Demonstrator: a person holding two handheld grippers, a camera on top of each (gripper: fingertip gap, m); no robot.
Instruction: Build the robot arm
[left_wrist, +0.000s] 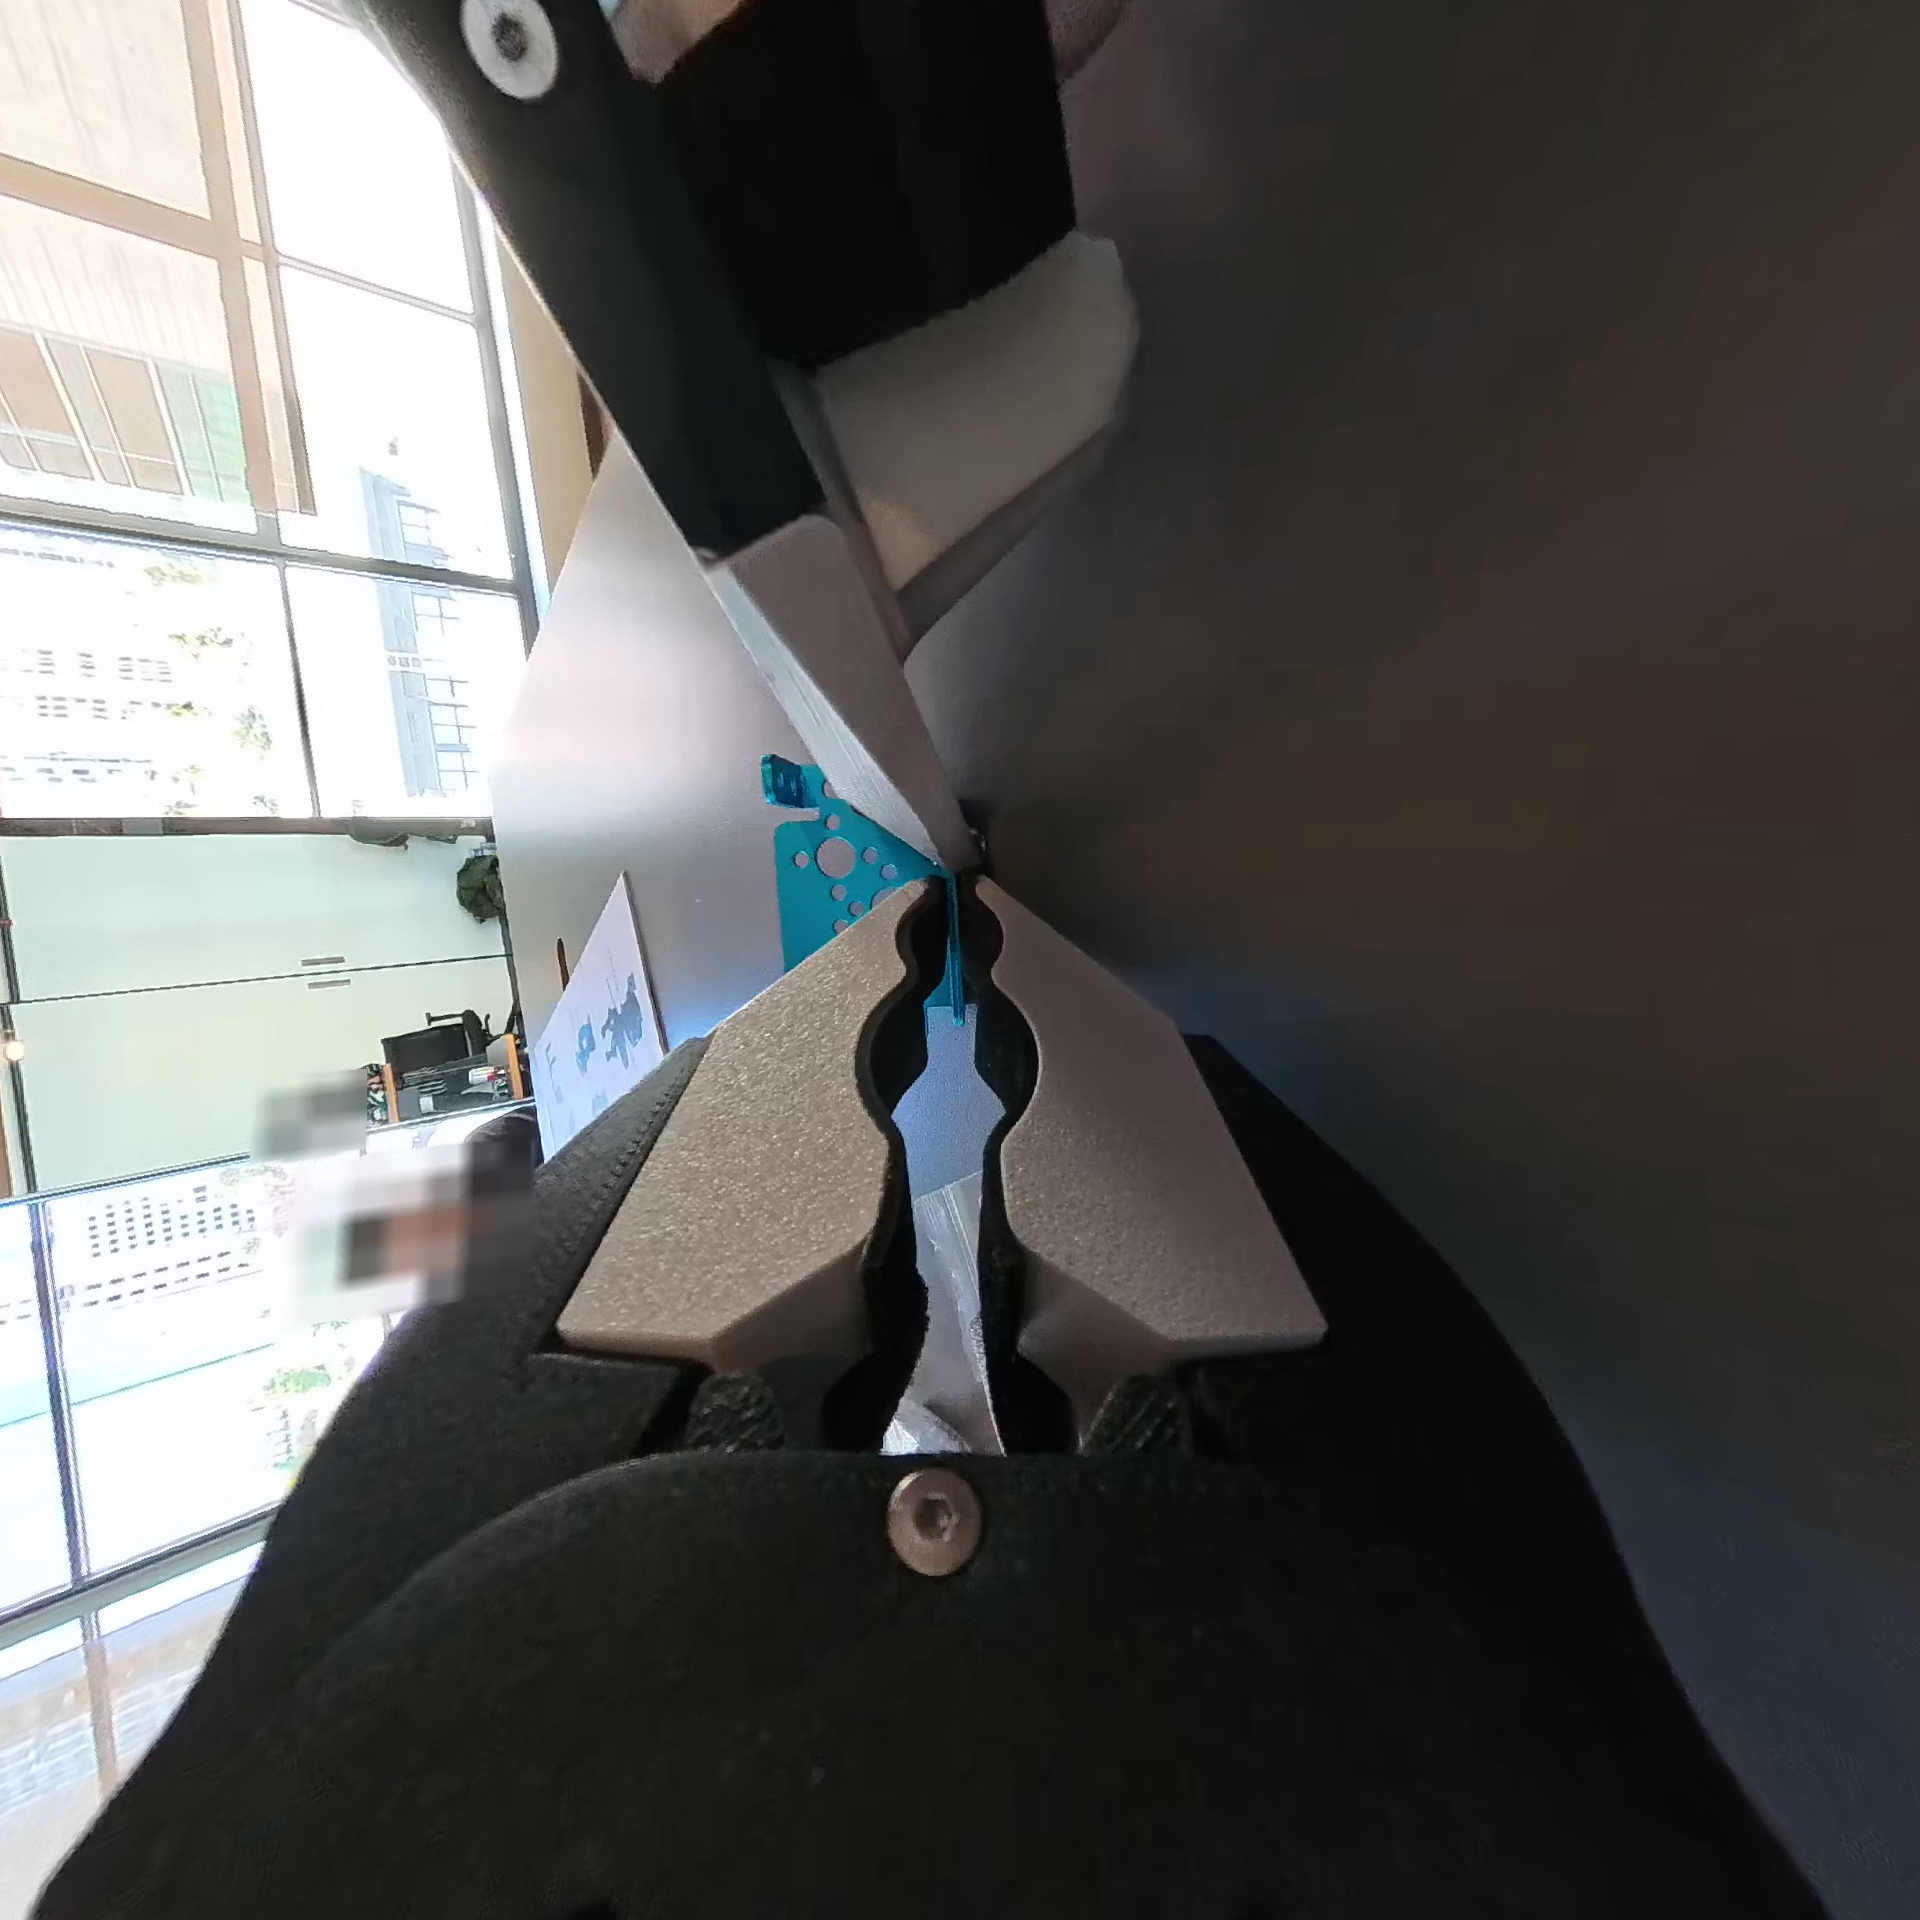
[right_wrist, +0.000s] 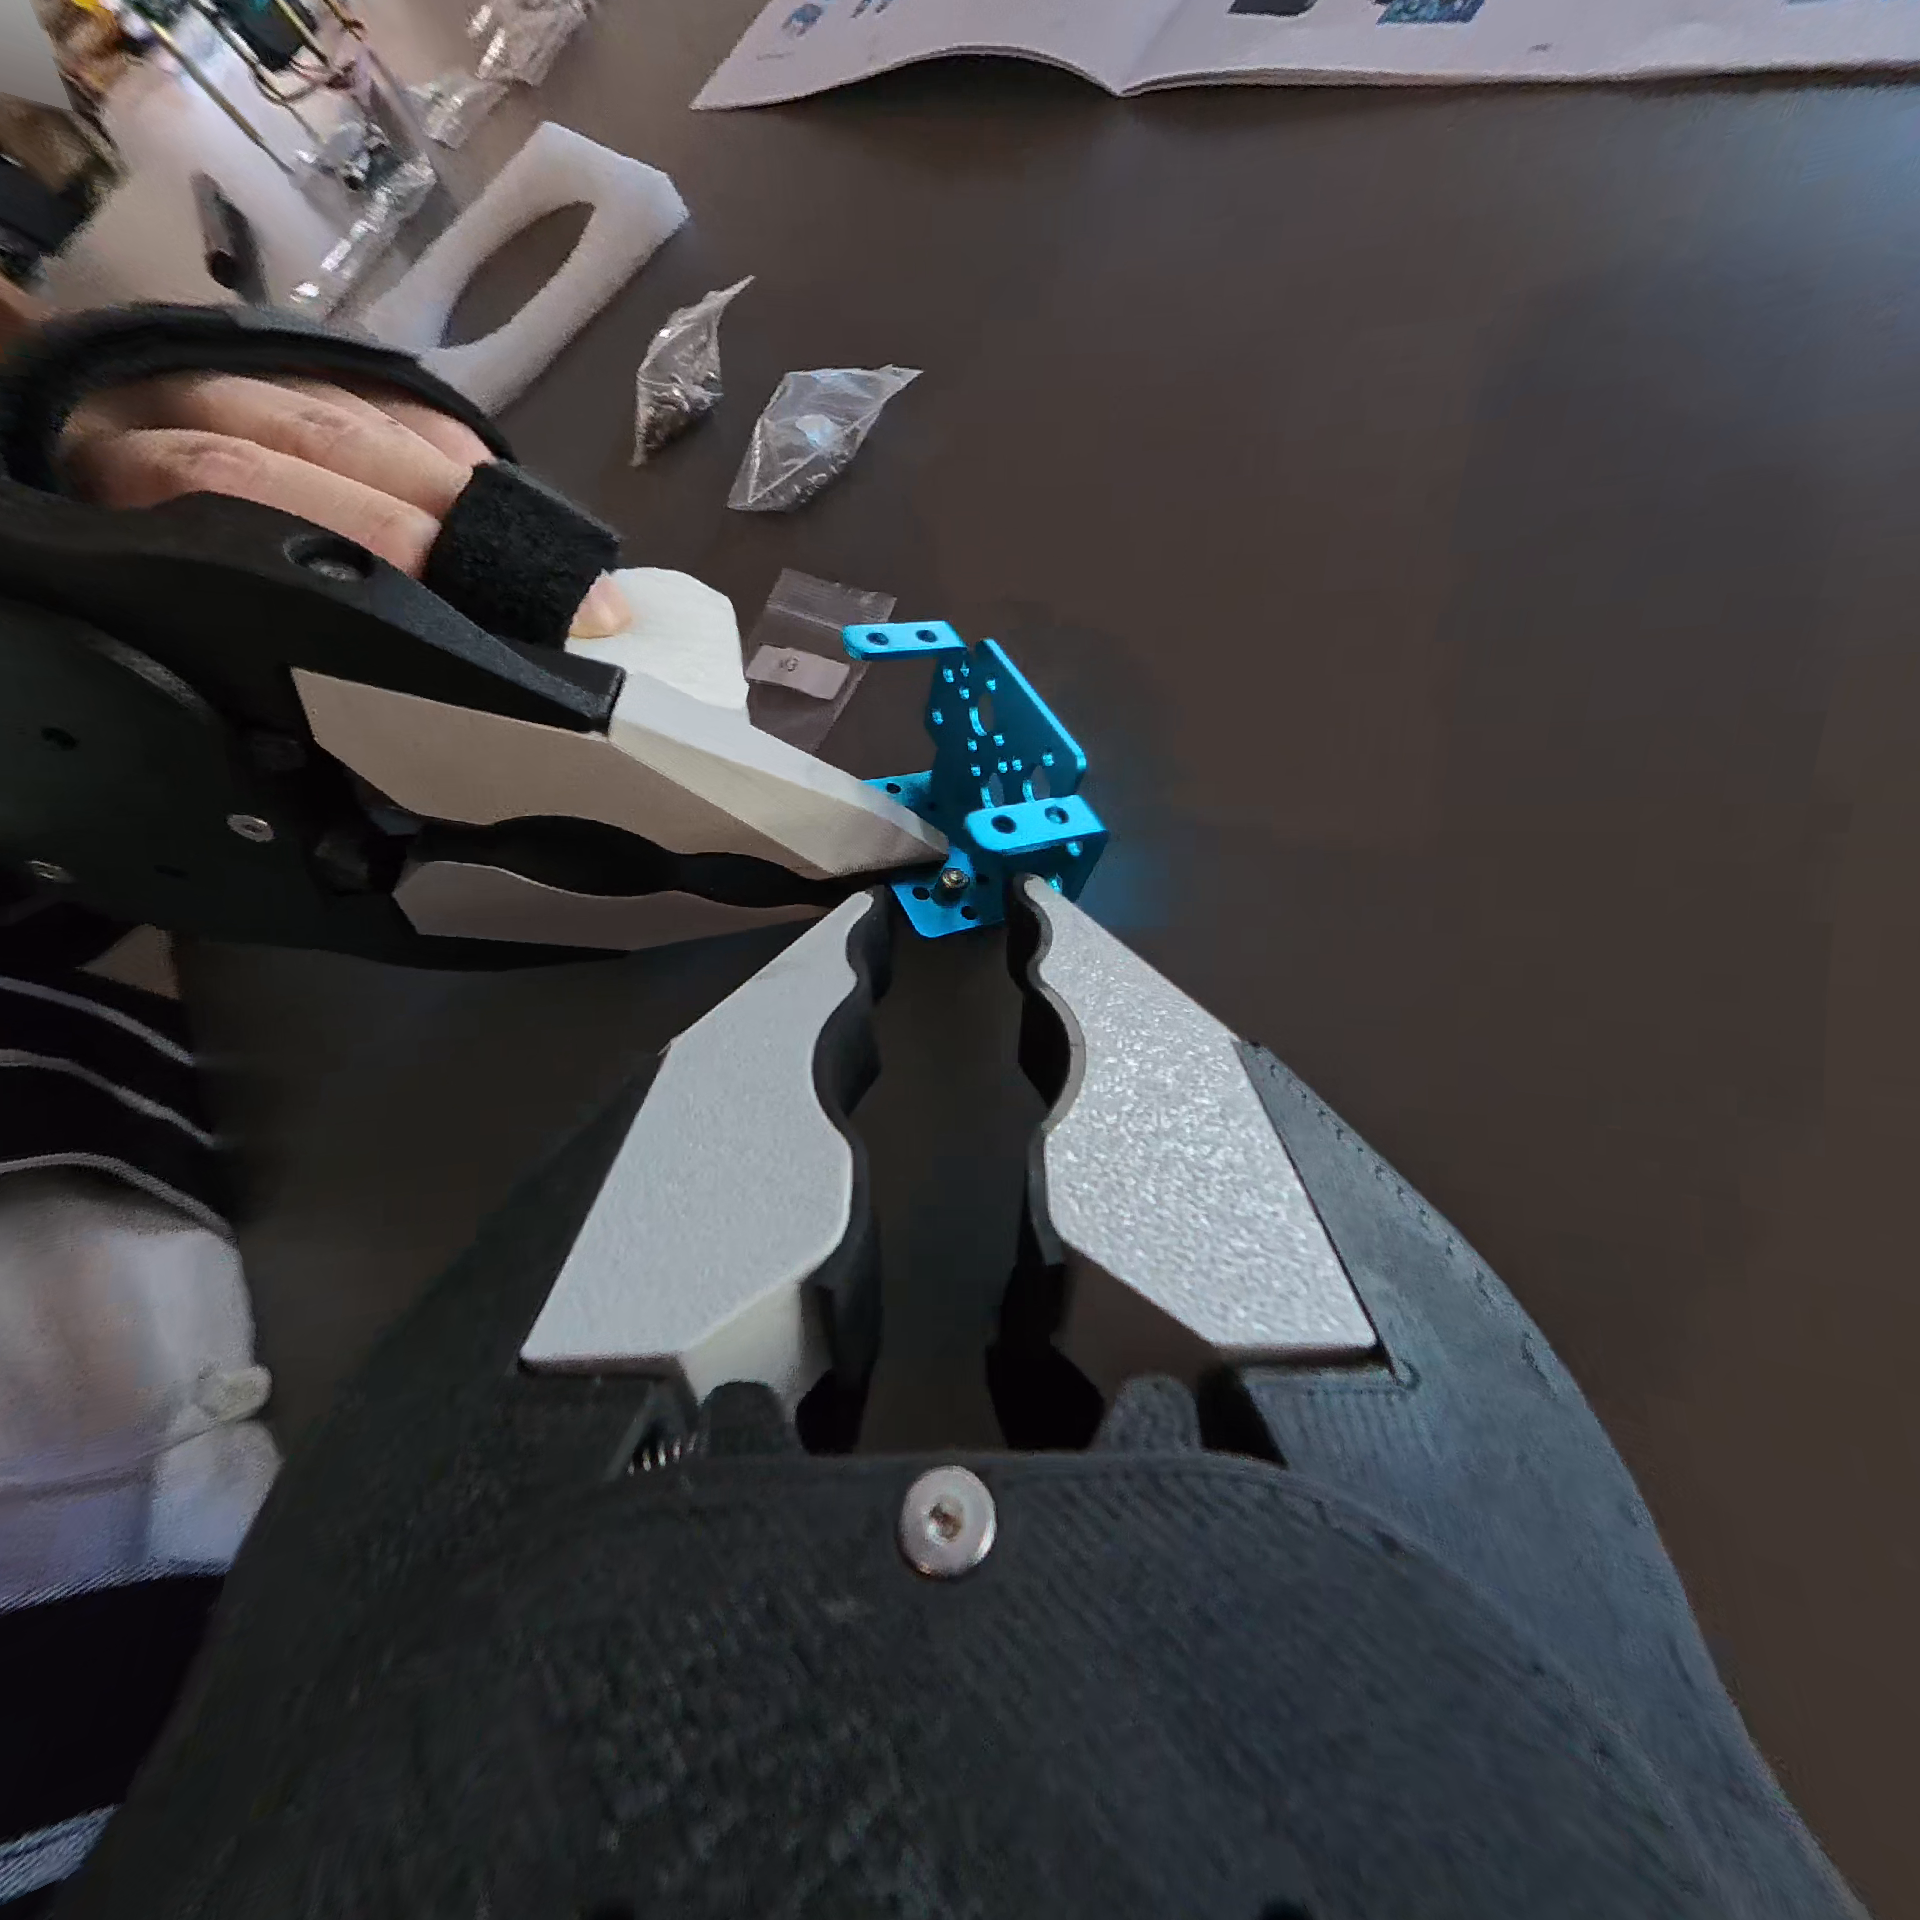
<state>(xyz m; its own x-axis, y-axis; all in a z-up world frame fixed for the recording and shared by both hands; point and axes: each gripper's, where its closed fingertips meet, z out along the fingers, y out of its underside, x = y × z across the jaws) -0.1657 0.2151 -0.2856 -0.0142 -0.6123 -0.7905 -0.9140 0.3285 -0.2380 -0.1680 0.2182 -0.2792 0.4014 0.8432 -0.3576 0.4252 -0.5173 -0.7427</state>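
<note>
Left gripper (left_wrist: 951, 894) is clamped on the blue bracket (right_wrist: 997, 800) (perforated metal) above the dark table (right_wrist: 1455, 520); right gripper (right_wrist: 951, 894) pinches its lower flange; plastic bags (right_wrist: 821, 436) lie at eleven o'clock.

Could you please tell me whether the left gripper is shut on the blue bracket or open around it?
Shut on it: the left gripper pinches the blue bracket's thin flange between its touching tips.

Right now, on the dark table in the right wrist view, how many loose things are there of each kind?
Blue perforated metal bracket: 1
Small clear plastic bags: 3
White foam block with oval cutout: 1
Open printed booklet: 1
Total: 6; the blurred clutter top left is not counted.
</note>
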